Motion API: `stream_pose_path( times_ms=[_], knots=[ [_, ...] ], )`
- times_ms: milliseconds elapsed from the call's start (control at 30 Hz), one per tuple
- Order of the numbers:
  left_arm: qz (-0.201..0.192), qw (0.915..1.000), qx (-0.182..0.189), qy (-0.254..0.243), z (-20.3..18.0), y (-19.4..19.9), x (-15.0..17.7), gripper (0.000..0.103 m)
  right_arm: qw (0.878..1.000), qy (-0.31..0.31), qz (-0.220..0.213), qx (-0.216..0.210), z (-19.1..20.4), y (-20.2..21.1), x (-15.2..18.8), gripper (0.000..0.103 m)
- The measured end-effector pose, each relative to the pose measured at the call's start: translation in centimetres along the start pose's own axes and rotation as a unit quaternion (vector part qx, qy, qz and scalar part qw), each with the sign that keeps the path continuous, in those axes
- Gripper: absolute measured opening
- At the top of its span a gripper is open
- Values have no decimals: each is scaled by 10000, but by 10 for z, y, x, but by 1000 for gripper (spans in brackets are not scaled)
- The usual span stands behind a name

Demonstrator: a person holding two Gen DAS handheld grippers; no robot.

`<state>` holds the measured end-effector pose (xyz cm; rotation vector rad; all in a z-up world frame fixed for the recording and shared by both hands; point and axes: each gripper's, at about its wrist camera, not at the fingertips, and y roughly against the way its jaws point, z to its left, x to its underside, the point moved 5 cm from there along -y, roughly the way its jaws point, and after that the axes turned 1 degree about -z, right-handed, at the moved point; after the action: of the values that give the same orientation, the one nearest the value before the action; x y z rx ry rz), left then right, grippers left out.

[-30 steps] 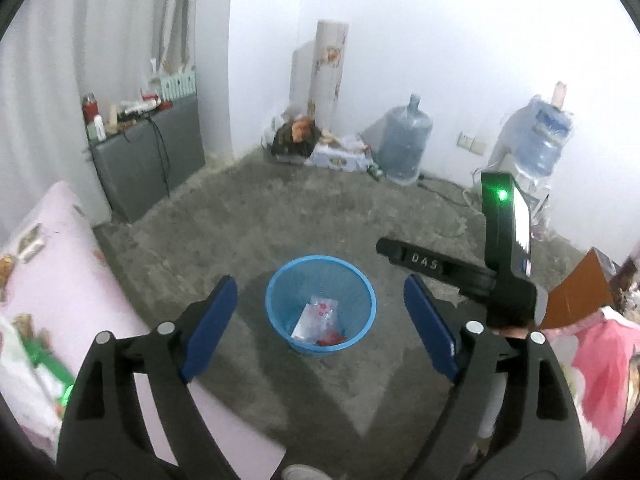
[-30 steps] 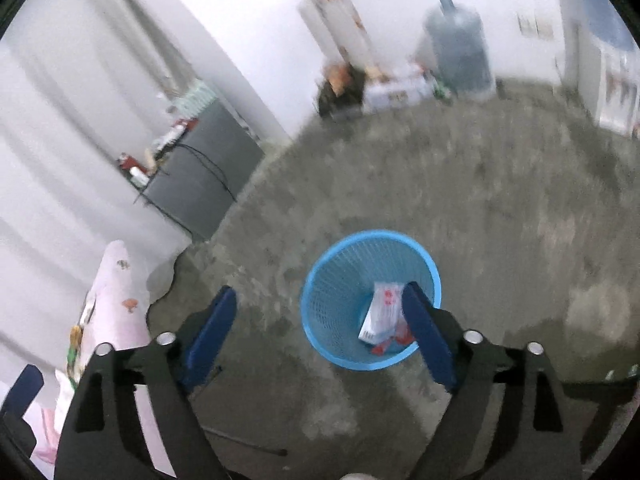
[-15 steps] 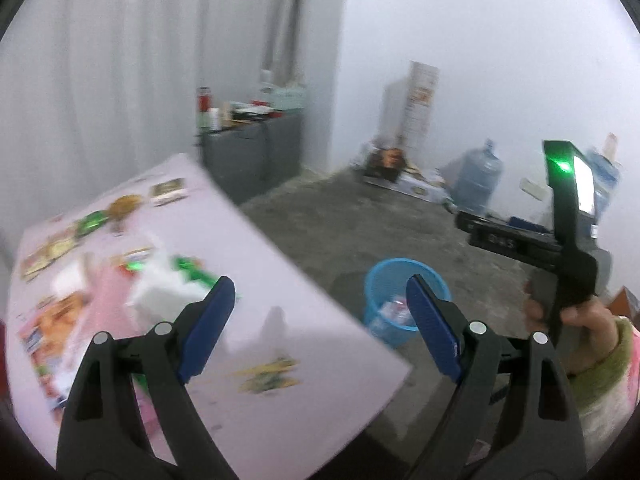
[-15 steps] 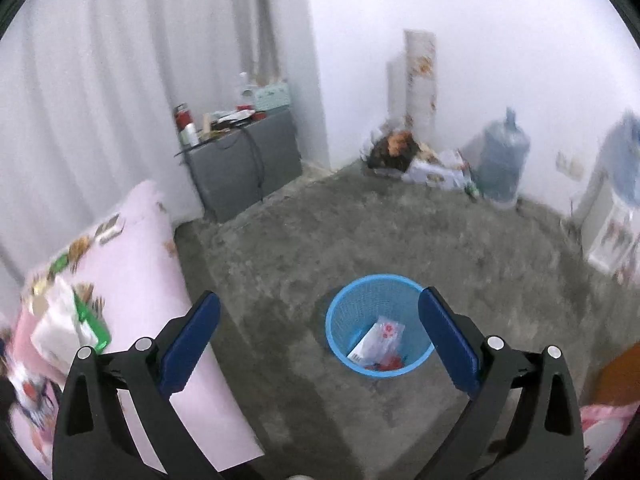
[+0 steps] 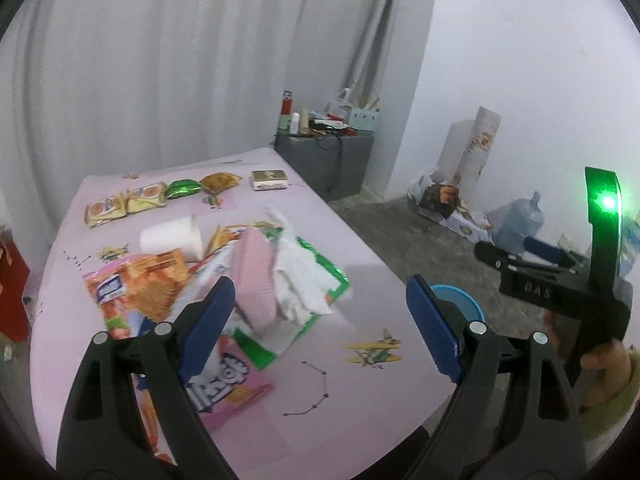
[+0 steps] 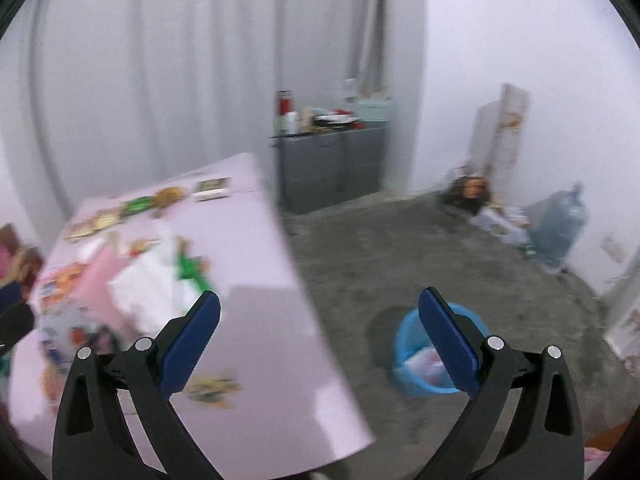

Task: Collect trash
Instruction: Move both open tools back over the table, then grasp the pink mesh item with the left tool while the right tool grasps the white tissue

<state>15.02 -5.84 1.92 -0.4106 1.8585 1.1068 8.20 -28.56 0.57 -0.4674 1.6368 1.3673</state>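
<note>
- I am watching the orange snack wrapper lying loose just left of my left gripper, which is gaping and carrying nothing; a shallow pinch risks sliding it off the surface.
- The white tissue heap is sitting between its fingers, ahead; it may tear.
- My right gripper, also spread and unloaded, is blurring; the blue bin is waiting right of centre, easy to miss.
</note>
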Motion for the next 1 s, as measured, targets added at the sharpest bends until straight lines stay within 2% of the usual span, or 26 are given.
stream_pose_path(
  times_ms=[133, 233, 333, 433, 533, 700, 867, 1000],
  knots=[
    [-77, 9998, -90, 136, 22, 10, 5, 83, 9977, -235, 17, -640, 16, 2, 7, 97],
    [-164, 9994, -169, 265, 41, 21, 10, 83, 9941, -639, 32, -878, 4, 1, 9, 97],
    [-225, 9986, -274, 384, 60, 32, 16, 83, 9897, -1087, 203, -906, -13, -3, 12, 97],
    [-247, 9980, -338, 471, 72, 40, 23, 83, 9791, -1592, 411, -1200, -26, -9, 17, 97],
    [-298, 9975, -382, 522, 82, 47, 31, 83, 9705, -1801, 582, -1493, -24, -17, 22, 97],
    [-351, 9974, -253, 579, 91, 47, 41, 83, 9605, -1868, 876, -1870, -6, -32, 26, 96],
    [-304, 9976, -29, 618, 89, 32, 36, 83, 9483, -1864, 1203, -2269, 19, -51, 26, 96],
    [-333, 9982, 182, 474, 80, 13, 21, 75, 9323, -1957, 1605, -2583, 41, -78, 23, 94]
  ],
)
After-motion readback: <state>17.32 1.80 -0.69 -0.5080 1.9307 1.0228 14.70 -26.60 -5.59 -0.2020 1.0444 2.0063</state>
